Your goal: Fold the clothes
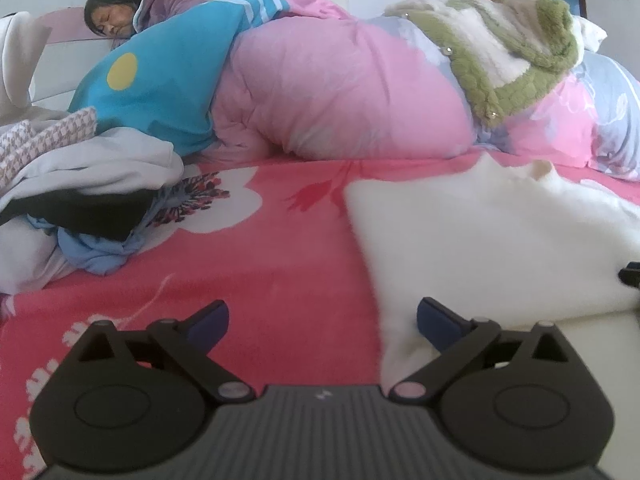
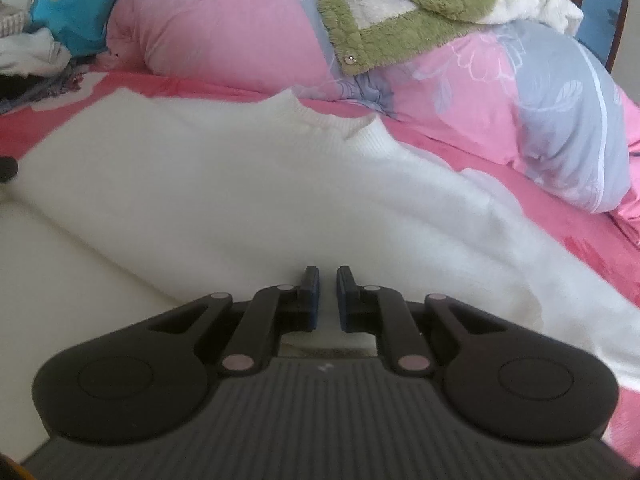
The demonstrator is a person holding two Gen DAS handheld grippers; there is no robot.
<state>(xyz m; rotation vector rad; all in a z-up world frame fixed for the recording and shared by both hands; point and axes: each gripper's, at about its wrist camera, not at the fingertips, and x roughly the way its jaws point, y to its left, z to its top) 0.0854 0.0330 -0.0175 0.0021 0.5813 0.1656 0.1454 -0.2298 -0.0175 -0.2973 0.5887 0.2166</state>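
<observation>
Hovering low over the bed (image 1: 260,280), my left gripper (image 1: 322,322) has its fingers (image 1: 208,322) spread wide and released, holding nothing; one fingertip is above the pink flowered sheet, the other at the edge of the white sweater (image 1: 500,240). The sweater lies spread flat on the sheet, its ribbed neckline pointing toward the bunched pink quilt (image 1: 340,92) at the far side of the bed.

My right gripper (image 2: 324,298) sits above the sweater's (image 2: 260,184) lower body, fingers (image 2: 310,300) drawn close together with a narrow gap between the blue pads; I cannot tell whether any knit is pinched there.

A heap of other clothes (image 1: 80,184), grey, black, light blue and houndstooth, lies on the left of the bed, well apart from the sweater. A green-trimmed fleece garment (image 1: 500,52) rests on top of the quilt. A person (image 1: 132,12) lies by the headboard under a blue cover (image 1: 168,76).
</observation>
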